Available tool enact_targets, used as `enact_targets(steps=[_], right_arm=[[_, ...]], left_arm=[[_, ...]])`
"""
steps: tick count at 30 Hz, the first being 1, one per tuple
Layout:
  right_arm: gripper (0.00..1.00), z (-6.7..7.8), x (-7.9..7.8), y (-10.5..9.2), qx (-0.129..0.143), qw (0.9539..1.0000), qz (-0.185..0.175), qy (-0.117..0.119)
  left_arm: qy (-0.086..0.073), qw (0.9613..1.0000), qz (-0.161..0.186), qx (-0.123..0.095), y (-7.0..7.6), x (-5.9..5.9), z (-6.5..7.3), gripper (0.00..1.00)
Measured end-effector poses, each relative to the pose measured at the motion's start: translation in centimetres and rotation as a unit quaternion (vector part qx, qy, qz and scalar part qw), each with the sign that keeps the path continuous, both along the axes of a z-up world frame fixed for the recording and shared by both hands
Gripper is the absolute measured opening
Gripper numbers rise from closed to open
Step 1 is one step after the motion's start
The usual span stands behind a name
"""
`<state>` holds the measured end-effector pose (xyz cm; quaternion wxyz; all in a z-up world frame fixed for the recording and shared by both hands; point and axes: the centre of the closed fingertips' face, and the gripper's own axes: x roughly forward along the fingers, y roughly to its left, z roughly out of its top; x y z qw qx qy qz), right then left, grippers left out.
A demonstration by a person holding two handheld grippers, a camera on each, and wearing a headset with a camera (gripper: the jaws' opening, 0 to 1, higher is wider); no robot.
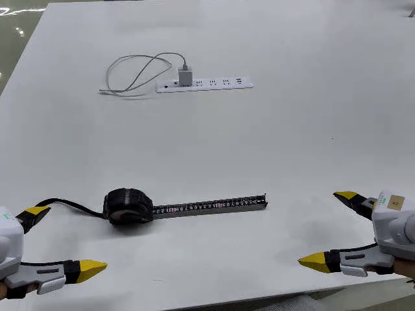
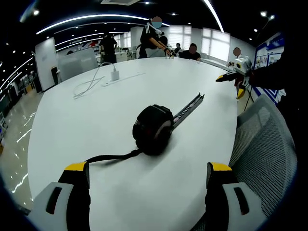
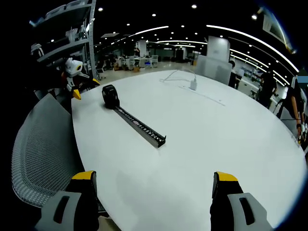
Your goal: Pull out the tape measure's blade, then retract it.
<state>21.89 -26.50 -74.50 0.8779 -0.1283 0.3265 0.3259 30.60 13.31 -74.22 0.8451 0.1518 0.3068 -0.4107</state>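
Half the job looks done: the tape measure lies on the table near its front edge, blade drawn out flat, while the left gripper and right gripper, both wide open and empty, flank it apart, so retracting is left.

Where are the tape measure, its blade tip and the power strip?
tape measure (image 1: 128, 206): head view, black case.
blade tip (image 1: 262, 201): head view, far end.
power strip (image 1: 220, 83): head view, white body.
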Motion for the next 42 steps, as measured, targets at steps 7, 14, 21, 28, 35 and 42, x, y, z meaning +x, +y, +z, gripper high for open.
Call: enact_targets(steps=[7,14,21,28,35,42], right_arm=[[0.99,-0.1,-0.5,0.2,0.007,0.9999,0.007,0.014],[0.99,0.6,-0.6,-0.6,0.013,0.9998,-0.008,0.01],[0.99,0.8,-0.5,-1.3,-0.012,0.9999,0.0,0.008],[0.99,1.2,0.2,-1.7,-0.035,0.999,0.024,0.017],[0.99,1.9,1.3,-2.1,-0.046,0.9978,0.03,0.037],[0.99,1.8,2.0,-2.2,-0.066,0.9958,0.048,0.041]], left_arm=[[0.006,1.0,0.005,-0.005,0.2,0.0,0.0,0.99],[0.007,0.9998,0.003,-0.017,0.0,-0.3,0.5,0.99],[0.006,0.9998,0.009,-0.014,-0.2,0.0,0.6,0.99],[0.002,0.9997,0.023,0.004,-1.1,0.9,0.7,0.99],[0.016,0.9989,0.039,-0.023,-3.4,1.1,1.2,0.99],[0.011,0.9978,0.06,-0.027,-4.8,1.6,1.3,0.99]])
